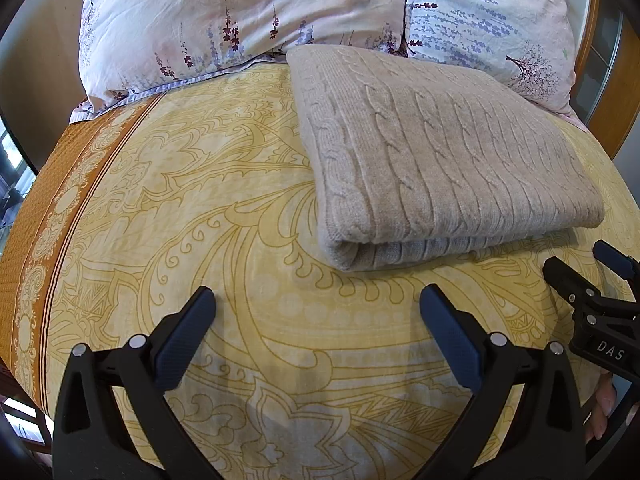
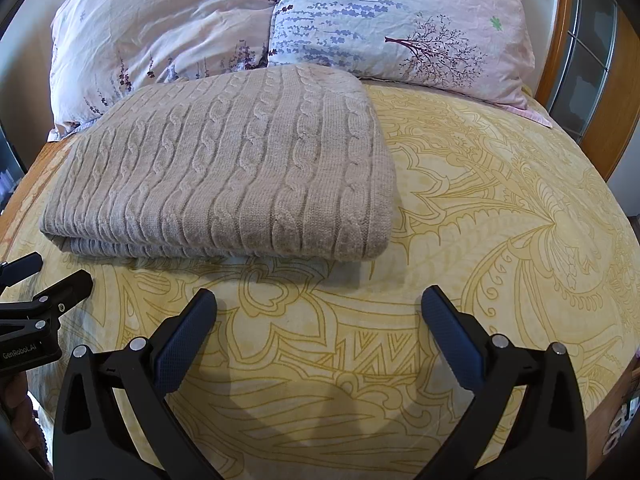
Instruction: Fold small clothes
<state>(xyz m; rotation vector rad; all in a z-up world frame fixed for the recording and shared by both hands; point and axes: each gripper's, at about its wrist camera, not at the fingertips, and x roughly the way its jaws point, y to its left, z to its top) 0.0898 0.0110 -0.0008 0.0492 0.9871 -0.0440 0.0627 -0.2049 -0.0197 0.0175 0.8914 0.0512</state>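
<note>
A beige cable-knit garment (image 1: 436, 156) lies folded into a flat rectangle on the yellow patterned bedspread (image 1: 248, 240), its near folded edge facing me. It also shows in the right wrist view (image 2: 236, 168). My left gripper (image 1: 316, 300) is open and empty, held above the bedspread just short of the garment's near left corner. My right gripper (image 2: 318, 300) is open and empty, in front of the garment's near right corner. Each gripper shows at the edge of the other's view (image 1: 600, 276) (image 2: 44, 276).
Two floral pillows (image 1: 240, 16) (image 2: 400, 20) lie against the head of the bed right behind the garment. An orange border (image 1: 52, 208) runs along the bedspread's left edge. A wooden bed frame (image 2: 560, 40) stands at the right.
</note>
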